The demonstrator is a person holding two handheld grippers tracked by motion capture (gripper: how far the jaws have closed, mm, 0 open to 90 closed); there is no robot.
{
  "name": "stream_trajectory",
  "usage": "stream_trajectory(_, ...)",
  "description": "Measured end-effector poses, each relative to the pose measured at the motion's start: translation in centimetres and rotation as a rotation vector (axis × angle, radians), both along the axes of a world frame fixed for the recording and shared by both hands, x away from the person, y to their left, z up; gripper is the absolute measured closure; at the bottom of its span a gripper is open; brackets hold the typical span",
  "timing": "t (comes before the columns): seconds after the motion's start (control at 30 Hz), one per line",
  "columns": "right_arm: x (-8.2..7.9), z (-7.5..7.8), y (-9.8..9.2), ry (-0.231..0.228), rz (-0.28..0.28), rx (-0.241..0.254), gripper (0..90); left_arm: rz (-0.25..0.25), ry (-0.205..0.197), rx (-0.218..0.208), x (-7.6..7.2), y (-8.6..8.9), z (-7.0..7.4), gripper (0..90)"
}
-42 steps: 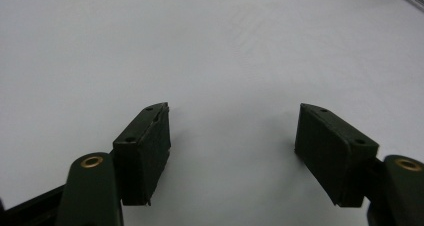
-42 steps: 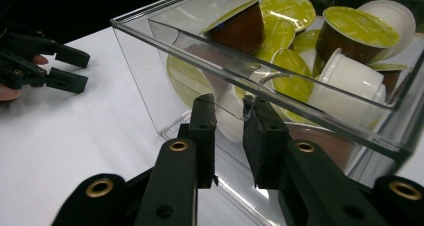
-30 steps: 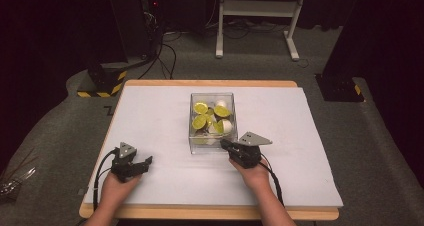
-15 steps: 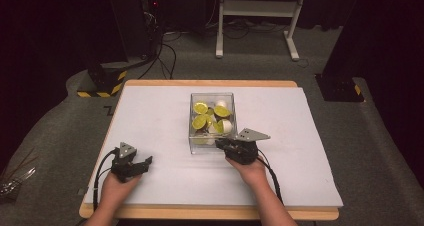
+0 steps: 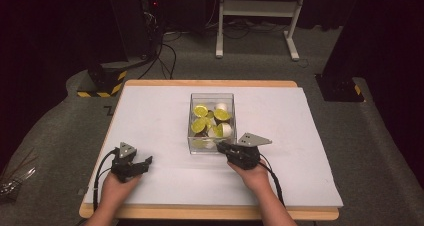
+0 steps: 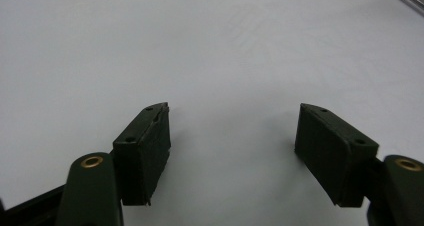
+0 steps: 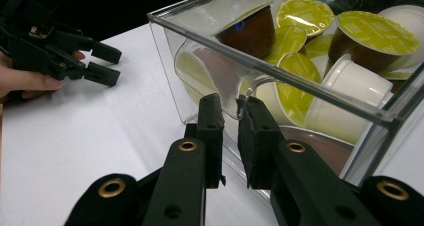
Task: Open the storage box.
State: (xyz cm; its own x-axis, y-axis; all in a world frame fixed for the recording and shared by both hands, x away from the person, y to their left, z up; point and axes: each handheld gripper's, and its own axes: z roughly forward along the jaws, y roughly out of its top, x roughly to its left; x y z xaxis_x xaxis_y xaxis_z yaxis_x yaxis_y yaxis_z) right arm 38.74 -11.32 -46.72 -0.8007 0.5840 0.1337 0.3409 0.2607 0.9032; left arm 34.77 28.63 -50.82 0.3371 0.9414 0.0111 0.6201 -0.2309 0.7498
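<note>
Clear plastic box (image 5: 191, 121) stands upright near the middle of the white table (image 5: 150, 116), closer to our right hand than to our left. The table's far edge shows a wooden rim; the near edge is partly covered by both forearms.

The box is open-topped and holds a loose pile of coffee capsules (image 5: 201, 110). Most have yellow-green foil lids over brown cups, and a few are white (image 5: 222, 106). In the right gripper view the box (image 7: 200, 36) is cut off at the right and top edges. The capsules (image 7: 375, 31) lie tilted against one another, and the lowest ones are blurred behind the wall, so we made no count.

Right gripper (image 5: 222, 147) sits at the near wall of the box. In its own view the right gripper (image 7: 230, 106) is clenched, with only a slit between the jaws. A thin clear tab sits at the tips, and we cannot tell whether it is pinched.

Left gripper (image 5: 147, 161) rests on bare table, well apart from the box. In its own view the left gripper (image 6: 232, 136) is released, jaws wide with nothing between them. It also appears far off in the right gripper view (image 7: 112, 63).
</note>
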Motion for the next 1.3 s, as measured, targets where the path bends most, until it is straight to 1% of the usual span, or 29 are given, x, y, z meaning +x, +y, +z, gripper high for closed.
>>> stream_trajectory(0.2,-0.6,0.0,-0.2,-0.002,0.010,-0.002,80.4,-0.001,-0.001,0.001,0.0,0.0,0.0,30.3)
stream_trajectory(0.37,-0.3,-0.2,0.3,0.010,0.022,0.004,73.9,0.000,-0.001,0.000,0.0,0.0,0.0,30.3)
stream_trajectory(0.47,-0.2,-0.4,0.7,0.010,0.022,-0.003,73.2,0.000,-0.001,0.001,0.0,0.0,0.0,30.3)
stream_trajectory(0.57,-0.1,-0.5,0.8,0.011,0.025,0.010,72.5,0.000,-0.001,0.001,0.0,0.0,0.0,30.3)
stream_trajectory(0.63,0.0,-0.5,0.8,0.007,0.029,0.007,73.2,0.000,-0.002,0.000,0.0,0.0,0.0,30.3)
stream_trajectory(0.8,0.0,-0.3,0.5,0.017,0.041,0.005,76.0,0.000,-0.001,0.000,0.0,0.0,0.0,30.3)
stream_trajectory(1.1,-0.1,-0.4,0.4,0.019,0.045,0.007,77.1,0.001,0.000,-0.001,0.0,0.0,0.0,30.3)
stream_trajectory(1.3,-0.5,-0.3,0.4,0.012,0.051,0.000,77.4,0.000,-0.001,0.000,0.0,0.0,0.0,30.3)
